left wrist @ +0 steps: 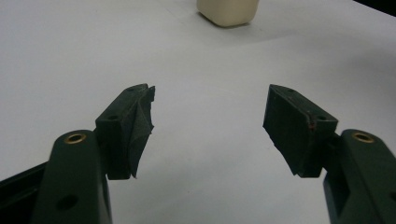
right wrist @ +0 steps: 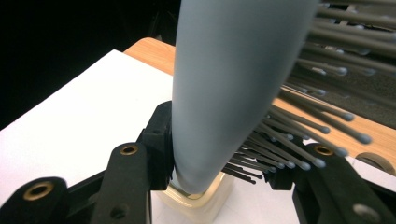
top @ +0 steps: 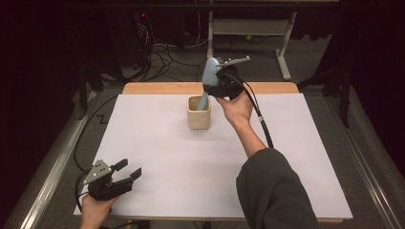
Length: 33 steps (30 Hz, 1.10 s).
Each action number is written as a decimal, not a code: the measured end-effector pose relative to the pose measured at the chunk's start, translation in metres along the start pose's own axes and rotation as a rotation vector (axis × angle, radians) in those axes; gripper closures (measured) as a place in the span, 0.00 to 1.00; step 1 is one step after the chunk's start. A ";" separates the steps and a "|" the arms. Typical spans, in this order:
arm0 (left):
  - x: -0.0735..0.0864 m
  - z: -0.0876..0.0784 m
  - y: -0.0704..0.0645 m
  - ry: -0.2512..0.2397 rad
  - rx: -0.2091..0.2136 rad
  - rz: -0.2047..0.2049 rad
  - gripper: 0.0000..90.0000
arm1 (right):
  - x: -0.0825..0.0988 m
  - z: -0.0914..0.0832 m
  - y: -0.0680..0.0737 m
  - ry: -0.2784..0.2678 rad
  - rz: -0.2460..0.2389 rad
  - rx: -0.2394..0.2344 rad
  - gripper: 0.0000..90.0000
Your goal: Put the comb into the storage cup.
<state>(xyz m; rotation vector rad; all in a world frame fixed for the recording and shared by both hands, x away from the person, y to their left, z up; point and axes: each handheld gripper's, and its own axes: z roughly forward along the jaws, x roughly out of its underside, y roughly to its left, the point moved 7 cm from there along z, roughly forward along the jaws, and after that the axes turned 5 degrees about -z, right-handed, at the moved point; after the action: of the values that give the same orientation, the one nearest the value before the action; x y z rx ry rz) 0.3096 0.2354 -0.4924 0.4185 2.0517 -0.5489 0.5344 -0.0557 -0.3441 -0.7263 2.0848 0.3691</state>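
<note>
Right hand-held gripper (top: 216,88), clamped on a blue hairbrush (top: 208,76) entering the cream cup (top: 198,112), risks tipping it; left hand-held gripper (top: 125,171) rests apart on the tabletop (top: 191,157)

We've got a dark olive-green long sleeve (top: 274,191) on our right arm. Both black plastic two-jaw grippers (top: 114,179) have brass-ringed screw holes (left wrist: 75,138), black trailing cables (top: 260,119), and a grey three-cornered plate (top: 97,171) on the left one.

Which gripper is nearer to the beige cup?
The right. The right gripper is just above the beige cup, lowering a blue hairbrush into it. The left gripper rests open far off at the table's near left corner.
</note>
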 end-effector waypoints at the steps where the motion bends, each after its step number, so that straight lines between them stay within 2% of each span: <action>1: 0.000 0.000 0.000 0.000 0.001 0.000 0.37 | 0.001 0.001 0.000 0.002 0.000 -0.002 0.61; 10: 0.000 0.001 -0.001 0.004 0.001 0.011 0.37 | 0.008 0.010 0.004 0.024 -0.004 -0.001 0.60; 33: 0.000 0.000 -0.001 0.003 0.004 0.005 0.37 | 0.015 0.024 0.009 0.051 -0.008 0.007 0.60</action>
<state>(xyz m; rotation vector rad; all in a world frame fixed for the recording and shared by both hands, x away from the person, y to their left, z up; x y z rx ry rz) 0.3094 0.2347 -0.4922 0.4269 2.0524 -0.5502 0.5375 -0.0422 -0.3706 -0.7466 2.1292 0.3417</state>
